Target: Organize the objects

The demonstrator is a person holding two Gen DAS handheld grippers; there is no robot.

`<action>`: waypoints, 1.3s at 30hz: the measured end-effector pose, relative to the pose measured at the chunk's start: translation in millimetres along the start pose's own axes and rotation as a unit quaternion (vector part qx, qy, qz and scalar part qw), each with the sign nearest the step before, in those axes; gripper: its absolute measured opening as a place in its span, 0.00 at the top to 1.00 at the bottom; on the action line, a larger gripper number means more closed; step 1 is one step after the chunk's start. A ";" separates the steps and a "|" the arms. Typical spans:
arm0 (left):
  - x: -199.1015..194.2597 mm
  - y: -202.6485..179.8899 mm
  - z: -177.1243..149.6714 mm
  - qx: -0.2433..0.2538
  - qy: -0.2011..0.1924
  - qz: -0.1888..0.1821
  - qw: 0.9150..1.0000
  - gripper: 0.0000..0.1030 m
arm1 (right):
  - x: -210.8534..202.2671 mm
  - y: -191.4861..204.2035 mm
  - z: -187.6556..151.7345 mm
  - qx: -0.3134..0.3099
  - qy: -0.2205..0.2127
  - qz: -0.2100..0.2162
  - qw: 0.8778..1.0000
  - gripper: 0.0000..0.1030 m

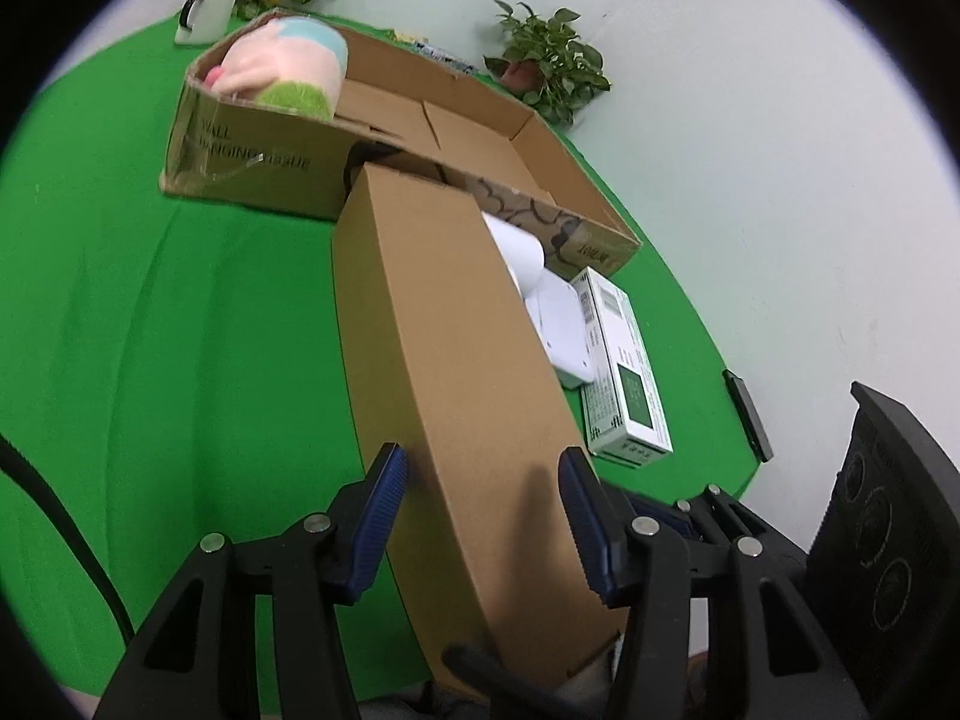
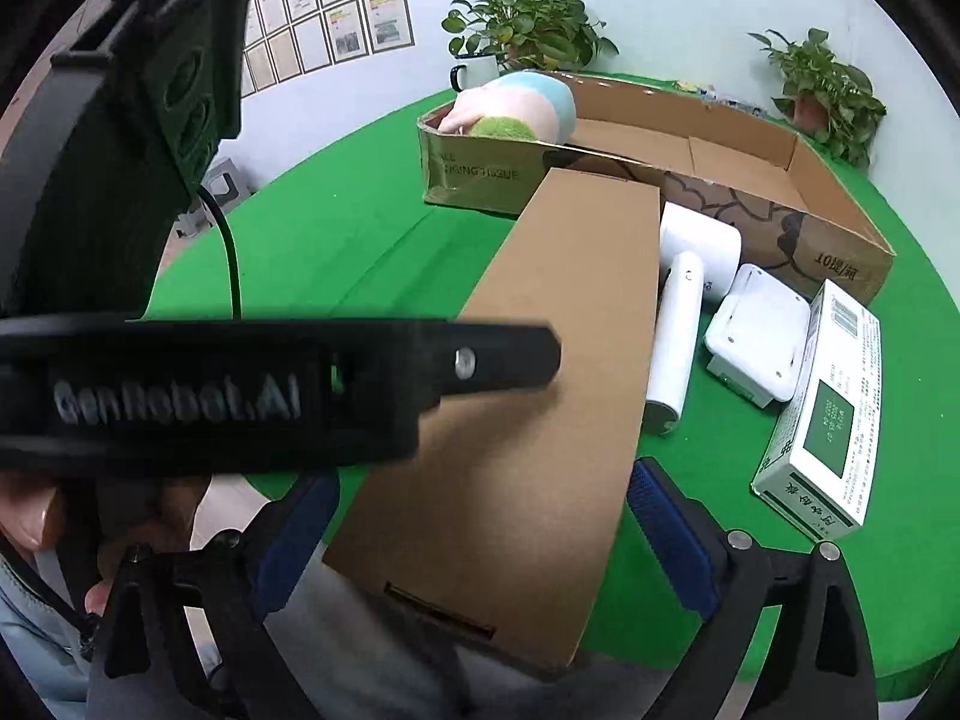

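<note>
A: How far along does the tidying look?

B: Early, I'd judge. The large open brown cardboard tray-box [image 2: 690,150] at the back of the green-covered desk [image 1: 150,330] holds only one thing that I can see, a pastel plush toy in pink, blue and green [image 1: 282,66] at its left end. The rest of its floor looks bare.

A: And what is left outside?

B: A long closed plain brown cardboard carton [image 1: 444,372] lies lengthwise, its far end at the tray-box's front wall, its near end sticking out past the desk edge. Just beside it on the right lie a white hair dryer [image 2: 690,294], a small white plastic device with rounded corners [image 2: 756,336] and a white and green printed packet box [image 2: 822,420]. All four seem yet to be put away.

A: The grippers?

B: The left gripper [image 1: 480,516] straddles the carton's near end, its blue pads against the two sides, so it appears to grip the carton. The right gripper [image 2: 480,540] stands wide around the same end, and its pads look clear of the cardboard.

A: So this carton is the step in hand?

B: Probably, going towards the tray-box.
</note>
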State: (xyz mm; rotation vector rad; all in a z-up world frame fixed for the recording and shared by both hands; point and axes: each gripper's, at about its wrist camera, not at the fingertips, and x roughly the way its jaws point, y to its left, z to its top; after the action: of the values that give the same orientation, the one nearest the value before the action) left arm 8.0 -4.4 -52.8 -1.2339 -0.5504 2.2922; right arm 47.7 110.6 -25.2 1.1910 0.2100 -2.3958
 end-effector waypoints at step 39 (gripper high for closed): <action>2.9 -30.5 3.2 -0.002 0.007 -0.048 0.999 0.53 | -27.2 -65.3 -4.2 0.087 -0.029 0.065 0.994 0.02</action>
State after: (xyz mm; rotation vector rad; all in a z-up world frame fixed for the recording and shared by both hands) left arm 10.6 21.5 -36.2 -1.1997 -0.5962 2.2025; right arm 34.9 178.8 -10.5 1.1688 -0.0938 -2.3680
